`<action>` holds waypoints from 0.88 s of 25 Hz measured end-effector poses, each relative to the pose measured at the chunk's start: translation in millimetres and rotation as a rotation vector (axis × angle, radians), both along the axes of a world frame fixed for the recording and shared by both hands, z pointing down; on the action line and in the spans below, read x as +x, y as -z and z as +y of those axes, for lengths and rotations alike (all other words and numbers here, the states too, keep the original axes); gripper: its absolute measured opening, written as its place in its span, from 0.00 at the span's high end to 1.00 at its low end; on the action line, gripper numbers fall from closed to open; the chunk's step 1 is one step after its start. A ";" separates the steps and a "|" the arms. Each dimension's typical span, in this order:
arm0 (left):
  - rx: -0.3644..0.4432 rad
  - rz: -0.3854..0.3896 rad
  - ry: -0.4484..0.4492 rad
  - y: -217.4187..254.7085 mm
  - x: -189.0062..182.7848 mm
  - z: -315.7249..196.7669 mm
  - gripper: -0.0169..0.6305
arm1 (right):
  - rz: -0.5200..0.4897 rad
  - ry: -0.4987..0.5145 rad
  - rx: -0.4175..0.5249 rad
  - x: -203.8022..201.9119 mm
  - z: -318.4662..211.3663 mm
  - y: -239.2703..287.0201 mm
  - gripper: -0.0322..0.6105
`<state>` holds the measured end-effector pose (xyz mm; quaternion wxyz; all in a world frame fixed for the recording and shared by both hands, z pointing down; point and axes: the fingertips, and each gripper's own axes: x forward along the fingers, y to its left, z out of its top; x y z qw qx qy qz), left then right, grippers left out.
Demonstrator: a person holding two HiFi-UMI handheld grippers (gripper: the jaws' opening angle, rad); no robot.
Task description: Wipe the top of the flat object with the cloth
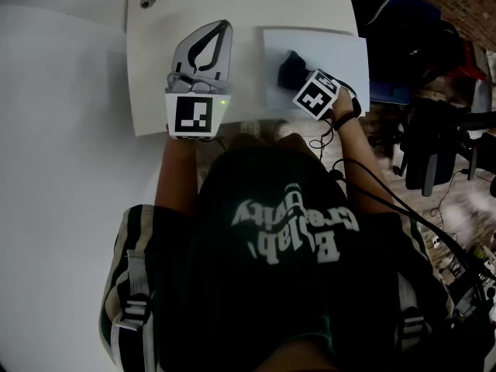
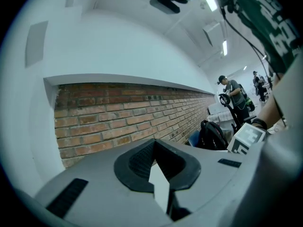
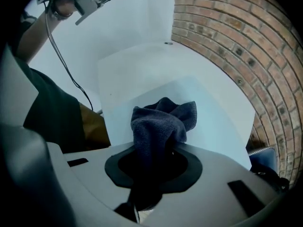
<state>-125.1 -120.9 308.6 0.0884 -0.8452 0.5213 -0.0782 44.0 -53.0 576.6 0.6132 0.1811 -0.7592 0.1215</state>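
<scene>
at 1 o'clock in the head view lies the flat object [image 1: 337,53], a pale sheet-like panel on the white desk board [image 1: 151,76]. its 6 o'clock edge is partly hidden by the right gripper [image 1: 299,77] & the person's wrist. the cloth [image 3: 160,124], dark blue & bunched, sits toward the panel's 9 o'clock side, touching its top. the right gripper's jaws are clamped on the cloth: in the right gripper view the fabric rises out of the dark opening btw them, and the jaw tips are buried in it. the bunch blocks its own underside, so how much cloth lies flat on the panel is hard to tell.

the left gripper [image 1: 223,26] is over the board at 11 o'clock, well apart from the panel, tips pointing to 12 o'clock. whether it touches the board can't be told. its jaws are closed tip to tip, gripping no object. the left gripper view looks up at a brick wall [image 2: 118,115] & white ceiling. a pale sliver shows inside the dark opening btw the jaws; can't tell what it is.

a grommet hole [image 1: 147,1] sits near the board's 11 o'clock corner. dark bags [image 1: 403,29] crowd the floor at 2 o'clock, blurry & cut by the frame edge. the person's dark tee [image 1: 287,285] fills the lower half, hiding the desk's near edge.
</scene>
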 end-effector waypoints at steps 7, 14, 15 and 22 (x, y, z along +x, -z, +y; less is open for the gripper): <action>-0.005 -0.008 0.030 -4.0 -15.3 5.4 0.98 | 0.025 -0.020 0.081 -7.6 -42.0 -1.2 0.85; -0.008 -0.003 0.030 -4.7 -14.7 0.6 0.98 | 0.057 -0.041 0.141 -7.1 -76.2 1.3 0.85; -0.010 -0.001 0.030 -5.1 -14.1 -0.7 0.98 | 0.045 -0.048 0.136 -6.1 -75.9 1.4 0.85; -0.005 -0.002 0.000 -6.5 -4.6 -10.6 0.98 | 0.041 -0.144 0.122 36.8 -76.4 -0.4 0.85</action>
